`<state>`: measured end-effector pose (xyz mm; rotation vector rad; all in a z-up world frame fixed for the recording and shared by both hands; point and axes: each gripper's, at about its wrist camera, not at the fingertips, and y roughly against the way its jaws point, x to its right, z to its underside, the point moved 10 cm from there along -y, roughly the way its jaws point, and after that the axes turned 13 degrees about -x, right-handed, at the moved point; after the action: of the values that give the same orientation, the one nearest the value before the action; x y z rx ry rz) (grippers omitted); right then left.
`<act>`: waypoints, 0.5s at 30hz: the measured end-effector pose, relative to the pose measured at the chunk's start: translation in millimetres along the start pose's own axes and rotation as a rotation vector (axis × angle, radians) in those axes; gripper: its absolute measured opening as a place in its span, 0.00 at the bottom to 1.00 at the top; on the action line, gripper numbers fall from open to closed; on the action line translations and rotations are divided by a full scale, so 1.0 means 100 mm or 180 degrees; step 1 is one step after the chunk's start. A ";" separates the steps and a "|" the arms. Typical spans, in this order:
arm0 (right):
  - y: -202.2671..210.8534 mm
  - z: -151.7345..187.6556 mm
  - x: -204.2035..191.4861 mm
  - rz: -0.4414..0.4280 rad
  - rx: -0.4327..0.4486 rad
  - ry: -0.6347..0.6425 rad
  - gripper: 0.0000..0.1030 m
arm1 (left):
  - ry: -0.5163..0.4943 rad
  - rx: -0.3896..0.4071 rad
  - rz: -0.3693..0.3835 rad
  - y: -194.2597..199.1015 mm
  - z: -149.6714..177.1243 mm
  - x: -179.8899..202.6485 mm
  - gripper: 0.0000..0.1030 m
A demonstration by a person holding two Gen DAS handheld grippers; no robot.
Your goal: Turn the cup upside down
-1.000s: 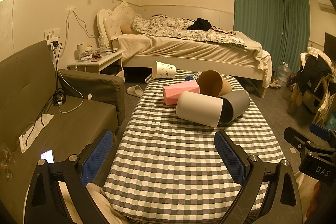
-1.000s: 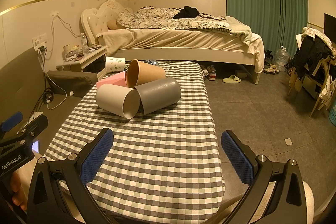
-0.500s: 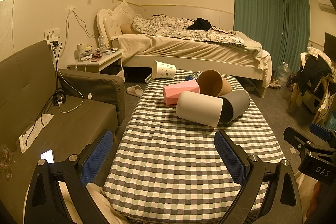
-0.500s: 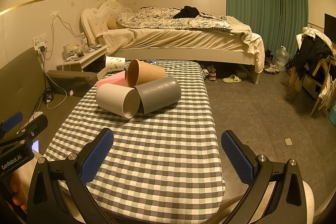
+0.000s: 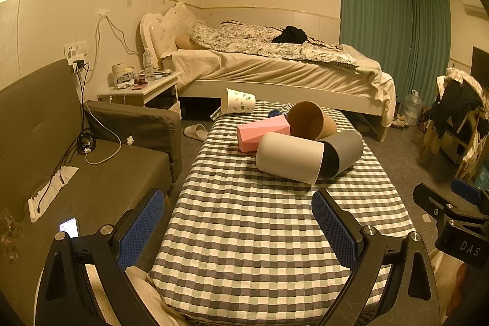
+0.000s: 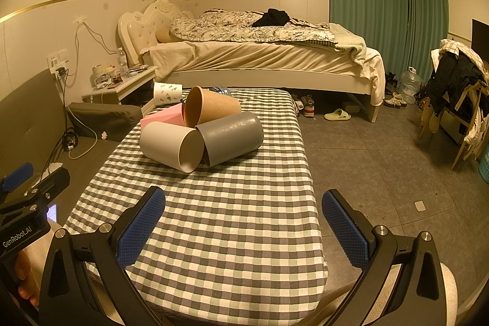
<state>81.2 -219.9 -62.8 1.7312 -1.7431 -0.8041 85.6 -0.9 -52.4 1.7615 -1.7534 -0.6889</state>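
Lying on their sides in a tight cluster at the far half of the checkered worktop [image 5: 275, 222] are several cups. The white cup [image 5: 288, 157] is nearest, its long axis running left to right, with the mouth toward the right and slightly toward the near edge. Touching that mouth end is the grey cup [image 5: 343, 152], also on its side, its dark opening facing near-left in the left wrist view. Behind them the brown cup [image 6: 211, 109] lies tilted, mouth toward the left and near, resting against the pink cup [image 5: 262, 132], which lies with its long axis left to right. A patterned white cup [image 5: 237, 101] lies alone at the far left corner, mouth to the left.

The left gripper [image 5: 237, 229] and right gripper [image 6: 243, 226] hover over the near end of the worktop, well apart from the cups, jaws spread wide and grasping nothing.
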 end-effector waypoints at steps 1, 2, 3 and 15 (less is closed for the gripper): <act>0.00 0.00 0.00 0.0001 0.0001 0.0000 1.00 | -0.0001 -0.0002 0.0002 0.00 0.00 0.00 0.97; 0.00 -0.01 0.00 0.0000 0.0000 0.0001 1.00 | -0.0001 -0.0002 0.0001 0.00 0.00 0.00 0.97; 0.01 -0.02 0.00 -0.0001 -0.0001 0.0002 1.00 | -0.0001 -0.0003 0.0000 0.00 0.00 0.00 0.97; -0.02 -0.04 -0.12 0.0006 -0.0036 0.0135 1.00 | 0.0012 -0.0126 -0.0033 -0.13 0.03 -0.04 0.97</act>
<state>85.5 -208.5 -61.4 1.7268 -1.7089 -0.7695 92.8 2.8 -63.8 1.7453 -1.7178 -0.7192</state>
